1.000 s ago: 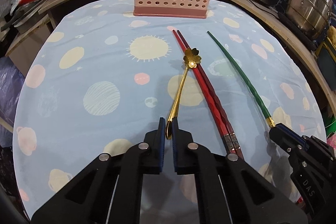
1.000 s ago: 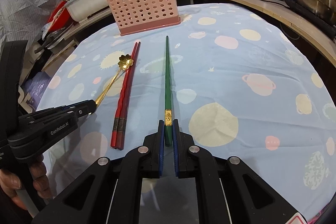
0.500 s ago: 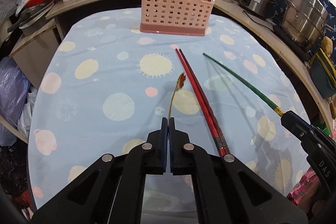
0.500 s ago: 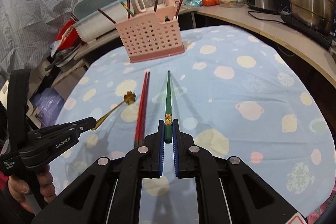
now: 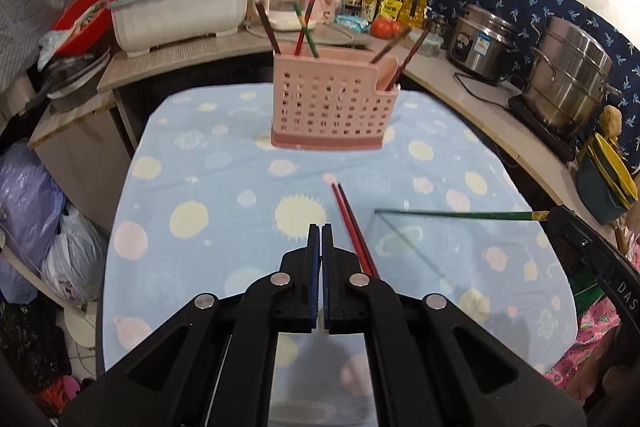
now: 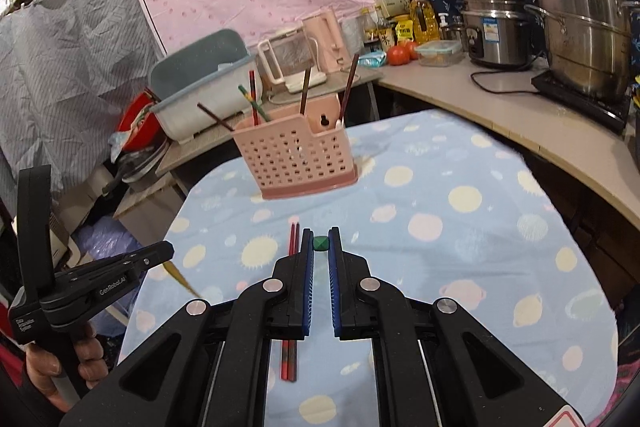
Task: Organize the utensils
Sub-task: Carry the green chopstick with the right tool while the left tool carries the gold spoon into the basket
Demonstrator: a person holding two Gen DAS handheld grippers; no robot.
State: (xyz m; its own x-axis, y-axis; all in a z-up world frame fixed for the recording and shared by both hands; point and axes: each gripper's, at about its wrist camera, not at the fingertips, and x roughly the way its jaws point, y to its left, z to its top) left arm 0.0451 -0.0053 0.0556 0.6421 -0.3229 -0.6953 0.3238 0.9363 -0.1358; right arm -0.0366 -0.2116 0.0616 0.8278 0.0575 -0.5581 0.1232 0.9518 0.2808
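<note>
My left gripper (image 5: 321, 227) is shut on the gold spoon; its handle hangs below the jaws in the right wrist view (image 6: 182, 277), and the spoon is hidden in the left wrist view. My right gripper (image 6: 320, 231) is shut on the green chopstick (image 6: 320, 242), seen end-on here and held level above the cloth in the left wrist view (image 5: 452, 214). A pair of red chopsticks (image 5: 352, 227) lies on the blue cloth (image 5: 224, 187). The pink perforated utensil holder (image 5: 332, 103) stands at the far end with several chopsticks in it.
A counter wraps around behind and right with steel pots (image 5: 568, 83), a rice cooker (image 5: 484, 43), bottles and tomatoes (image 5: 386, 25). A white dish tub (image 5: 180, 15) sits at back left. Bags (image 5: 28, 211) lie on the floor to the left.
Both grippers have risen well above the table. The gold spoon and the green chopstick have been lifted off the cloth; the chopstick now hangs level in the air. The red chopsticks stay put.
</note>
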